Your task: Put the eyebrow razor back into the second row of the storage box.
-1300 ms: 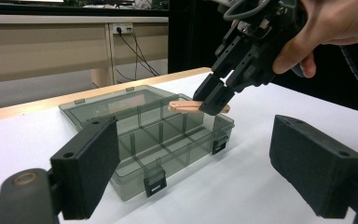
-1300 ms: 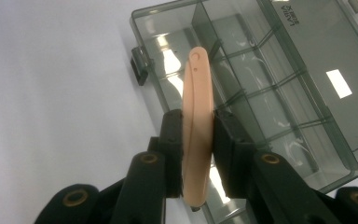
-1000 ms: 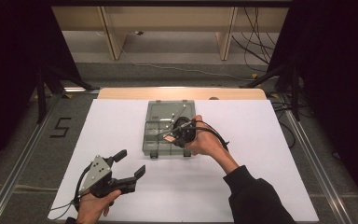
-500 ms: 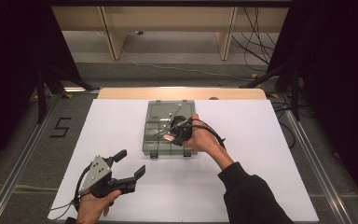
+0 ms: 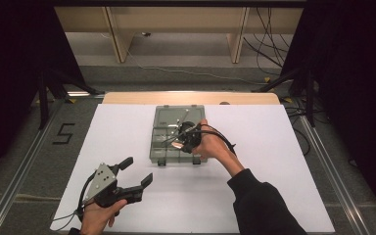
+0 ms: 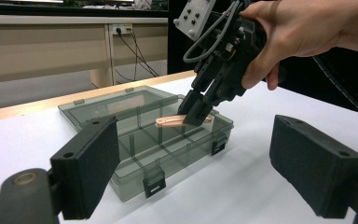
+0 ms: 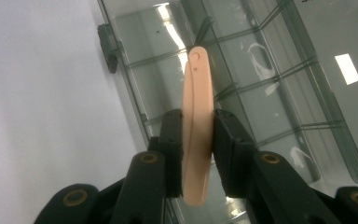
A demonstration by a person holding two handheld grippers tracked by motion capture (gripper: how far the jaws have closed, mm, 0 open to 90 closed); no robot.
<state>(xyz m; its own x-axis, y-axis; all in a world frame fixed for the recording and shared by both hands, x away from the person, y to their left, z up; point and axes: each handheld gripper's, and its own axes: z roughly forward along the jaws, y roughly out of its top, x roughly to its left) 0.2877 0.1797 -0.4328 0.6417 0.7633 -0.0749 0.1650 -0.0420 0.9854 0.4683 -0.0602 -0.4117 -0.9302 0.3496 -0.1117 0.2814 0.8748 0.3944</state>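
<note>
A clear grey compartment box lies open in the middle of the white table, its lid flat behind it. My right gripper hangs over the box's compartments, shut on a slim peach-coloured plastic strip. In the right gripper view the strip stands edge-on between the two pads, over the box's dividers. The left gripper view shows that strip held level just above the box. My left gripper rests near the table's front left, open and holding nothing.
The white table has free room right of the box and in front of it. A wooden strip runs along the table's far edge. Cables trail on the floor beyond, and metal rails flank the table.
The right hand has drifted slightly left over the box with the strip still in its jaws. The left gripper has stayed put.
</note>
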